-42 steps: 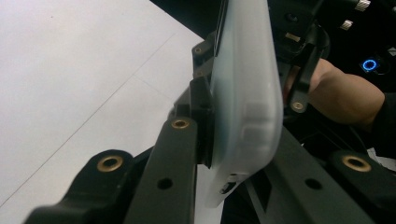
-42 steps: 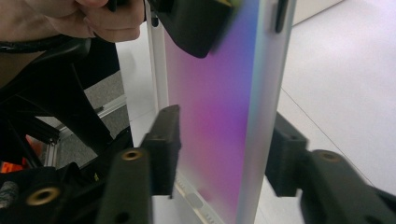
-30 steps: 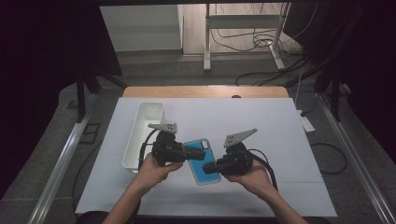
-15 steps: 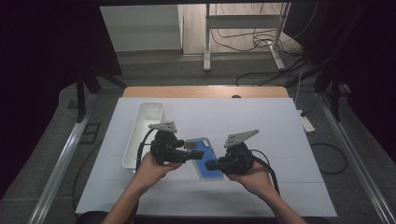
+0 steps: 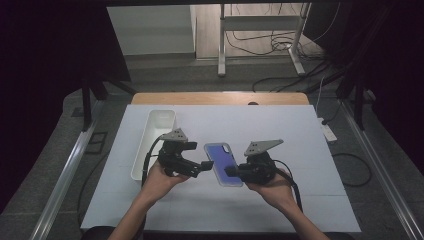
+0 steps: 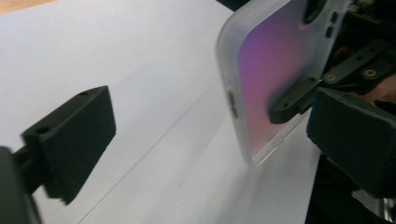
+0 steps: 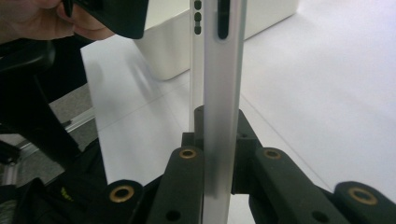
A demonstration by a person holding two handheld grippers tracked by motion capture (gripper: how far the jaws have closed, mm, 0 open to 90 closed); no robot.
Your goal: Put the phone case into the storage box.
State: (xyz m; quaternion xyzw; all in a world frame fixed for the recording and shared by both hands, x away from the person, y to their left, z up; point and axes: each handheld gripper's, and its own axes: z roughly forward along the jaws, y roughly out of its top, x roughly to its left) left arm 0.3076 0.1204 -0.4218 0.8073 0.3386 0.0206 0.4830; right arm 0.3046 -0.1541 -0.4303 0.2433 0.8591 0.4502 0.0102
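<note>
A phone case (image 5: 223,161) with a purple back and a frosted rim hangs just above the white table (image 5: 300,135), between the two hands. My right gripper (image 5: 231,171) is shut on its right long edge; in the right gripper view the case (image 7: 219,70) stands edge-on between the closed jaws (image 7: 217,135). My left gripper (image 5: 202,167) is at the case's left side. Its jaws have just been opening and now stand wide (image 6: 217,112). The case's edge (image 6: 271,79) sits between them, and neither pad touches it.
A long white tray (image 5: 159,131) lies at the left of the table, just beyond the left hand, and its wall (image 7: 173,51) shows behind the case. The wooden table edge (image 5: 220,98) runs along the far side. Cables trail from both grippers.
The left gripper's jaws have spread apart and let go of the case. The case, held by the right gripper alone, has shifted slightly right and now shows purple.
</note>
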